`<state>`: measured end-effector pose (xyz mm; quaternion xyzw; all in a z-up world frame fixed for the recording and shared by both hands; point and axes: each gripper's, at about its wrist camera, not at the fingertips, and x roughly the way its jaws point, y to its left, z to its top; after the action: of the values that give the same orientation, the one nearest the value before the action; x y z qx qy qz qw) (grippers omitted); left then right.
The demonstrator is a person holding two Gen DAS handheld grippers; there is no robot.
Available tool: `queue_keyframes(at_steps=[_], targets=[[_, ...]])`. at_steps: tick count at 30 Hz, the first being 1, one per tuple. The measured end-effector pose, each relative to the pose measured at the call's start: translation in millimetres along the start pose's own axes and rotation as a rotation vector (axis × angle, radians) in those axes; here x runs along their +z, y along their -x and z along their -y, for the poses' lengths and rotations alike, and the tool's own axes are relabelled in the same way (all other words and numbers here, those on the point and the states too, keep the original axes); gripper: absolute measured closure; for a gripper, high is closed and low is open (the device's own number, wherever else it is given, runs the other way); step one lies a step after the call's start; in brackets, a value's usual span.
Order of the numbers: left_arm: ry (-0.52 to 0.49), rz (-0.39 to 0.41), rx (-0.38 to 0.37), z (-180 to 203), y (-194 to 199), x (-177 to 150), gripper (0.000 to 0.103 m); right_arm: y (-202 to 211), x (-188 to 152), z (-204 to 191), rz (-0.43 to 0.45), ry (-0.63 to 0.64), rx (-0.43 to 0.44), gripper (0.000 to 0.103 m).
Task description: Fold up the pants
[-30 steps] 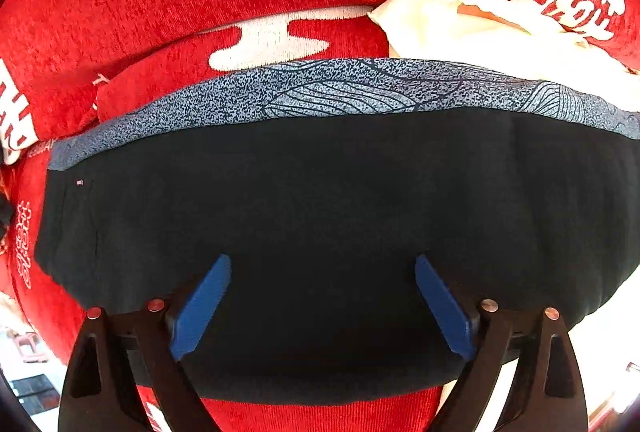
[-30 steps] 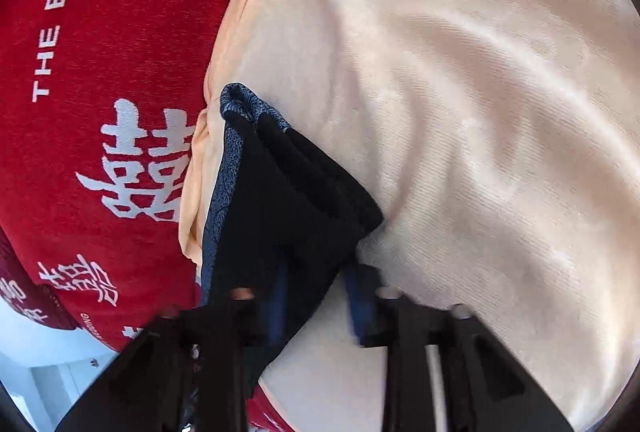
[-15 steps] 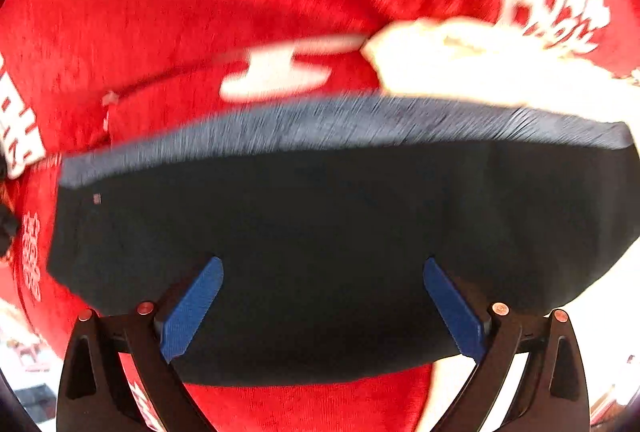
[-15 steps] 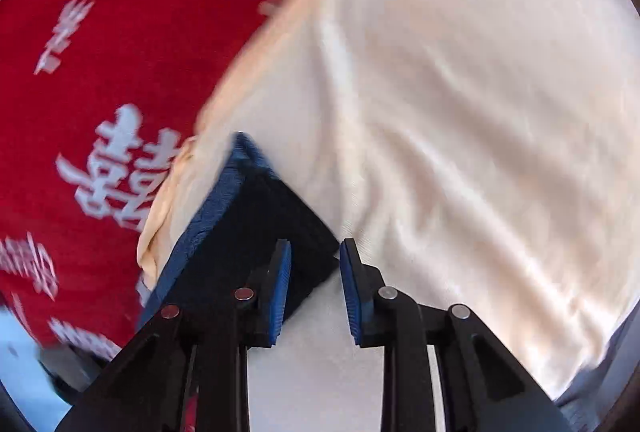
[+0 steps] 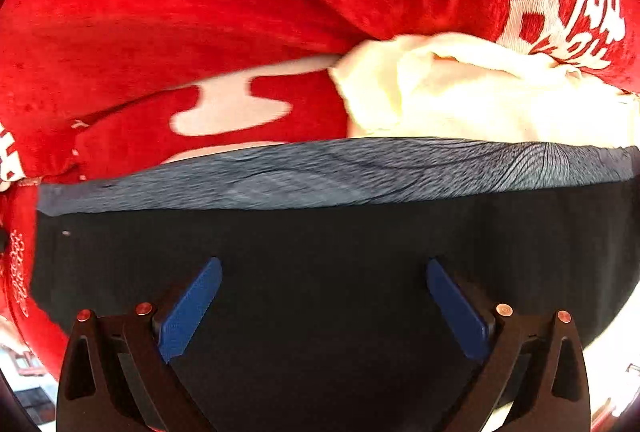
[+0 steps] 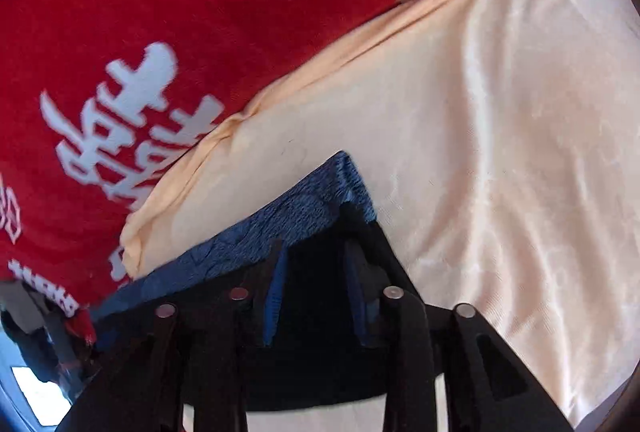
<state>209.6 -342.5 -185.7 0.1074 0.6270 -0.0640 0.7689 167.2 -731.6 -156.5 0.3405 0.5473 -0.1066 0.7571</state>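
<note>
Black pants (image 5: 320,272) spread beneath wide-open left tongs (image 5: 320,306), right tongs (image 6: 316,292) narrowly parted over their patterned waistband (image 6: 304,207) corner, gripping nothing.

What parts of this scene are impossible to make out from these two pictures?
- Left wrist view: the near edge of the dark pants is hidden behind the left gripper, whose jaws stand wide apart.
- Right wrist view: whether the right gripper pinches the pants is unclear; black cloth fills the gap.
- Both views: the white lettering on the red blanket is cut off and blurred.
</note>
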Motion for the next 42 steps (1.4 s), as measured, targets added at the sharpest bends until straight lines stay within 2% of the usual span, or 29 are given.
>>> queue_keyframes(at_steps=[6,8,11,15,19,22,24,25,26,27,29,31,32,33,35,38,40,42], targets=[[0.042,0.021,-0.015,-75,25,-22,0.0,16,-46,-66,-0.089,0.158,0.129,0.063],[0.054,0.027,-0.016,-105,27,-29,0.0,12,-63,-99,-0.119,0.222,0.166,0.059],[0.064,0.031,0.0,-159,25,-44,0.0,-5,-98,-173,-0.179,0.393,0.199,0.058],[0.092,0.043,0.043,-213,27,-59,0.0,-54,-136,-272,-0.281,0.599,0.182,0.058],[0.135,0.083,0.113,-286,15,-63,0.0,-108,-169,-373,-0.352,0.821,0.201,0.058],[0.145,0.082,0.197,-331,-15,-66,0.0,-148,-183,-433,-0.38,0.917,0.199,0.058],[0.174,0.027,0.205,-357,-45,-77,0.0,-173,-191,-467,-0.38,0.99,0.179,0.058],[0.206,0.006,0.147,-369,-57,-83,0.0,-183,-194,-479,-0.38,1.023,0.161,0.058],[0.261,0.018,0.058,-382,-62,-91,0.0,-195,-198,-490,-0.385,1.057,0.136,0.058],[0.267,0.042,0.035,-385,-61,-94,0.0,-205,-200,-500,-0.393,1.08,0.117,0.058],[0.224,0.05,0.05,-381,-61,-95,0.0,-224,-206,-514,-0.418,1.121,0.086,0.058],[0.225,0.071,0.044,-380,-62,-98,0.0,-246,-210,-523,-0.491,1.142,0.049,0.058],[0.225,0.079,0.043,-380,-62,-99,0.0,-254,-213,-525,-0.535,1.137,0.025,0.066],[0.225,0.082,0.046,-380,-61,-101,0.0,-254,-215,-527,-0.552,1.133,0.025,0.084],[0.223,0.091,0.05,-380,-60,-103,0.0,-245,-219,-531,-0.523,1.173,0.023,0.094],[0.213,0.122,0.066,-376,-59,-109,0.0,-252,-217,-538,-0.453,1.191,-0.038,0.096],[0.209,0.123,0.071,-375,-59,-107,0.0,-269,-211,-538,-0.458,1.108,-0.052,0.096],[0.226,0.086,0.065,-374,-55,-104,0.0,-261,-208,-536,-0.397,1.067,-0.05,0.088]])
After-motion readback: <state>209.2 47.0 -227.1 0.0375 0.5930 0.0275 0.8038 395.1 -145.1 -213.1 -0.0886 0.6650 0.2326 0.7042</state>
